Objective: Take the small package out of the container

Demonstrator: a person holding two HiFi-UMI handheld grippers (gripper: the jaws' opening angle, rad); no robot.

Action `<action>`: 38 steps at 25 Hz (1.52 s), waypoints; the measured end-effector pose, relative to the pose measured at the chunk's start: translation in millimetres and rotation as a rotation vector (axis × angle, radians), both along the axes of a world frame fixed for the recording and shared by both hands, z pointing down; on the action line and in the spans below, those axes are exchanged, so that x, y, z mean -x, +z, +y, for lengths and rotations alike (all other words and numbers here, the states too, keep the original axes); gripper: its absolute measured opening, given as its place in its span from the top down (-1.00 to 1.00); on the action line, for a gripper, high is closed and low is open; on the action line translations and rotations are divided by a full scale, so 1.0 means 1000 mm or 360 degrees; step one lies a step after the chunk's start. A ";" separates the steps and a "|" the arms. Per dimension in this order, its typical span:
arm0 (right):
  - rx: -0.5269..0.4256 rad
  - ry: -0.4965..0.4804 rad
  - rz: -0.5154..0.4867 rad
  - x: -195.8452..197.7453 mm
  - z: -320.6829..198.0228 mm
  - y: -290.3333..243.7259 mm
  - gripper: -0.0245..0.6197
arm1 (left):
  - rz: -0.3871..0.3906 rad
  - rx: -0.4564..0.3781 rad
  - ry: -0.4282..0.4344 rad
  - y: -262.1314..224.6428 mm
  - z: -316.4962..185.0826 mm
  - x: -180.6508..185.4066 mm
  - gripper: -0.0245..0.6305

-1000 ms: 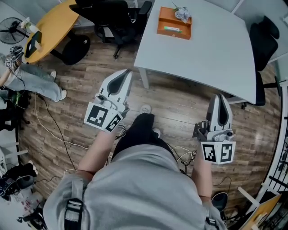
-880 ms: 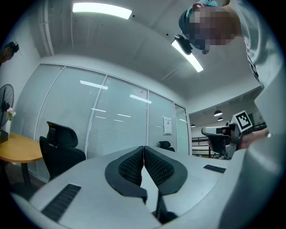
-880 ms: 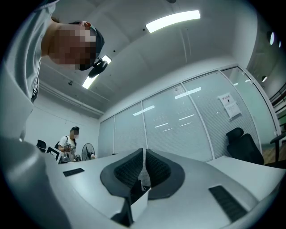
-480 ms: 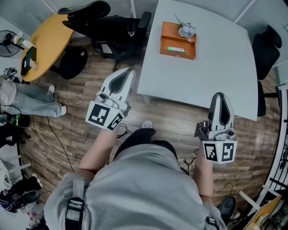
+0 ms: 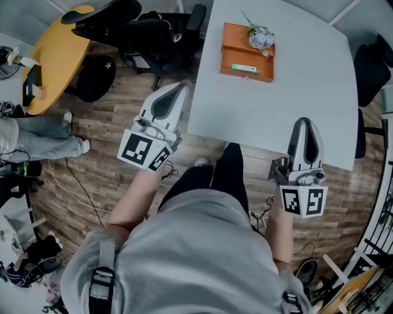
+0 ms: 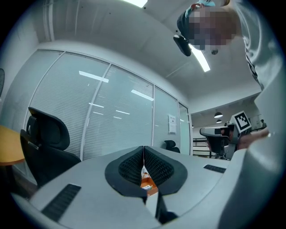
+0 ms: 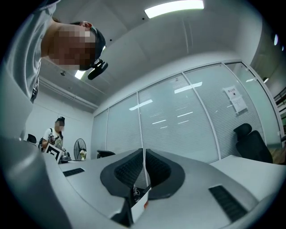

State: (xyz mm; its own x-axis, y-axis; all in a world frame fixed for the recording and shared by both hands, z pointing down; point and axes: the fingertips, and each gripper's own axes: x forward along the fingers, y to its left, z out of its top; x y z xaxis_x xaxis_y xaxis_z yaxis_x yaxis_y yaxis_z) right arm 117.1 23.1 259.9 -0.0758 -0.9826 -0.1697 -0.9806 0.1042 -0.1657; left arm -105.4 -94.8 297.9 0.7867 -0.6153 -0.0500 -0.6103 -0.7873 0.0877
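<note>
Left claw (image 5: 167,101) closed, empty, over floor (image 5: 110,141) beside table (image 5: 295,92) corner. Right claw (image 5: 305,138) closed, empty, at table's near edge. Small package (image 5: 245,68) lies in orange container (image 5: 239,43), far side of table, well apart from both.

We stand in an office: a pale grey worktop (image 5: 295,92), black swivel office chairs (image 5: 153,27), a wood-plank floor (image 5: 104,178), and glass partition walls with blinds (image 6: 116,120) under long ceiling strip lights (image 7: 173,9).
</note>
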 end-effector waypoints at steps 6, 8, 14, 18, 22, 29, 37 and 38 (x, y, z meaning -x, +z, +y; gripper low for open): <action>-0.0024 -0.0126 -0.0014 -0.035 -0.057 -0.003 0.75 | -0.0010 -0.0014 -0.0135 -0.006 -0.040 -0.025 0.86; -0.0034 -0.0170 -0.0018 -0.054 -0.078 -0.008 0.75 | -0.0014 -0.0027 -0.0176 -0.012 -0.055 -0.041 0.86; -0.0050 -0.0276 -0.0018 -0.115 -0.130 -0.010 0.75 | 0.0002 -0.0061 -0.0300 -0.019 -0.092 -0.091 0.86; -0.0033 -0.0333 -0.0037 -0.139 -0.160 0.000 0.75 | -0.0017 -0.0041 -0.0363 -0.013 -0.109 -0.111 0.86; 0.0013 -0.0380 -0.0076 -0.142 -0.180 0.013 0.75 | -0.0063 0.0019 -0.0379 0.001 -0.120 -0.121 0.86; 0.0009 -0.0335 -0.0058 -0.140 -0.203 0.008 0.75 | -0.0059 0.0010 -0.0310 0.002 -0.153 -0.129 0.86; 0.0080 -0.0343 0.0003 -0.133 -0.218 0.027 0.75 | -0.0042 -0.0005 -0.0256 0.013 -0.176 -0.139 0.86; 0.0099 -0.0351 0.0004 -0.131 -0.220 0.033 0.75 | -0.0039 0.0021 -0.0253 0.019 -0.177 -0.139 0.86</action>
